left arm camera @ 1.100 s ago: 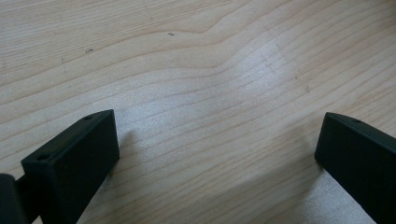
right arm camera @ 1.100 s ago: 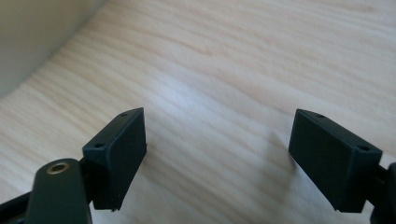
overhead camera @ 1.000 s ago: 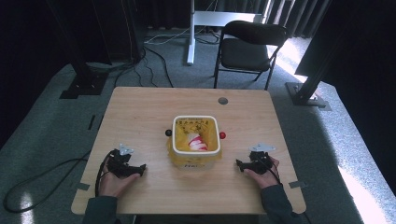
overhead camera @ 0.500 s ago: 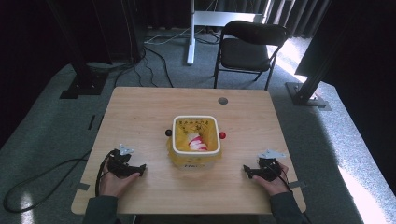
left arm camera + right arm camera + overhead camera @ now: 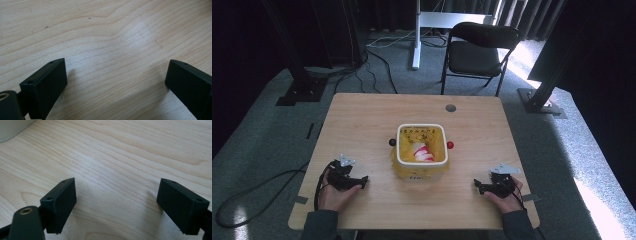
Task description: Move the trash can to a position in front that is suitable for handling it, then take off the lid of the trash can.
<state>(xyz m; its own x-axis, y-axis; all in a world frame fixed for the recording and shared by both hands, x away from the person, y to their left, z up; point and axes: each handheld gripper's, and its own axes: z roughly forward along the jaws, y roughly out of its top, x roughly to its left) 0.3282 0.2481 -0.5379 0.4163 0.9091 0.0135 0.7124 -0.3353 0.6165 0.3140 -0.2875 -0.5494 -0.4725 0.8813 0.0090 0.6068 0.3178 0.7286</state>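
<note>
High view, near edge first: two hands come in from the bottom of the frame, each holding a gripper flat on the wooden counter (image 5: 362,120). Left gripper (image 5: 360,182) at lower left, cable trailing off the counter's edge toward the floor; right gripper (image 5: 478,187) at lower right, grey three-cornered plate on top. Both point inward toward the centre of the frame, each well apart from the yellow bin (image 5: 421,172) that stands between them mid-counter. Left gripper view: fingers (image 5: 47,82) spread wide, one at lower left and one at lower right of the frame, bare wood grain between them, nothing held. Right gripper view: fingers (image 5: 61,200) likewise spread wide, nothing between them but counter; a pale corner of something at the upper left of the frame, cannot tell what. Farther in, the bin has a white rim and holds a red-and-white item (image 5: 421,152), too small to identify. A black knob (image 5: 392,142) shows just beside the bin's left side, a red knob (image 5: 450,145) just beside its right. A round grommet hole (image 5: 450,108) sits near the counter's far edge. Beyond the counter, upper frame: a black folding chair (image 5: 479,55) on grey carpet, a white stand post (image 5: 416,35), cables on the floor, dark curtains.
</note>
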